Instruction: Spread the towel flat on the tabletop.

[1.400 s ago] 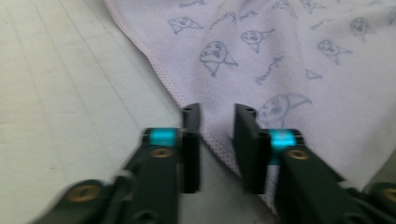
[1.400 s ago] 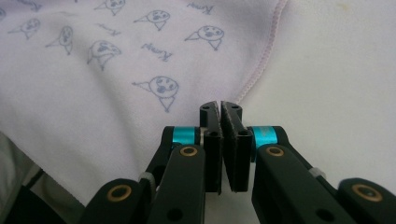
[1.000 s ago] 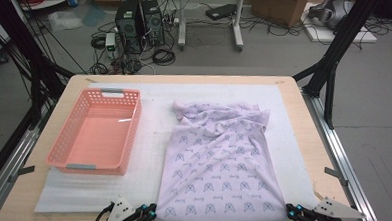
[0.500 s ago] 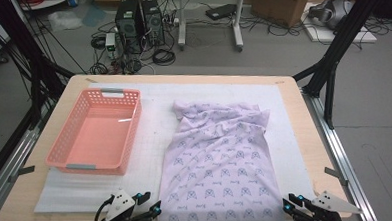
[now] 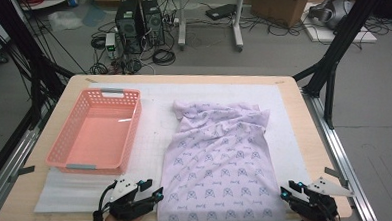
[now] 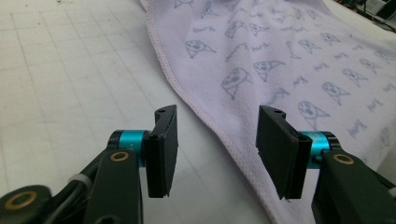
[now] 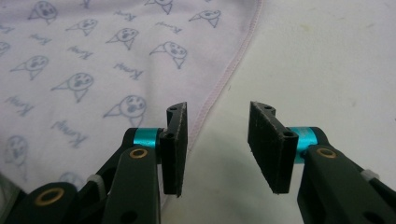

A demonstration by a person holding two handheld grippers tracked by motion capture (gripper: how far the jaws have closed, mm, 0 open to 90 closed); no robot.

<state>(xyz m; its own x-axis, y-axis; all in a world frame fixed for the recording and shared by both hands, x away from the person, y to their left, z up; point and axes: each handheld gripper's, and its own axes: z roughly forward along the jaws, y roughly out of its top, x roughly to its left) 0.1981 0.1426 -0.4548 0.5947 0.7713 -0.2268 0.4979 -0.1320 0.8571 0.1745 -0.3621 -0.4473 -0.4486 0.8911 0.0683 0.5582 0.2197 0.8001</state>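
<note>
High view first: I've got the wooden table (image 5: 315,130) with a white gridded mat (image 5: 154,127) covering most of it. On the mat's left half sits a salmon-pink basket (image 5: 96,132), well apart from everything I'm working on, so nothing blocks either approach. Beyond the far edge the floor has computer towers (image 5: 139,18), loose cables and black frame legs, all off the table.

The pale lilac cloth (image 5: 219,162) with the little cartoon print lies on the right half of the mat. Its long axis runs from my near table edge straight away toward the far side; the far end is bunched into folds and the near end lies flat and wide, reaching the near edge of the table.

My left gripper (image 5: 148,193) is at the cloth's near left corner. In the left gripper view its jaws have just been opening and stand about half apart, with the cloth's stitched hem (image 6: 224,135) running on the mat between them, not pinched.

My right gripper (image 5: 290,190) is at the near right corner. Its jaws have also just been opening, roughly half spread; the right gripper view shows the hem (image 7: 210,100) passing by the left jaw, bare mat in the gap, nothing held.
</note>
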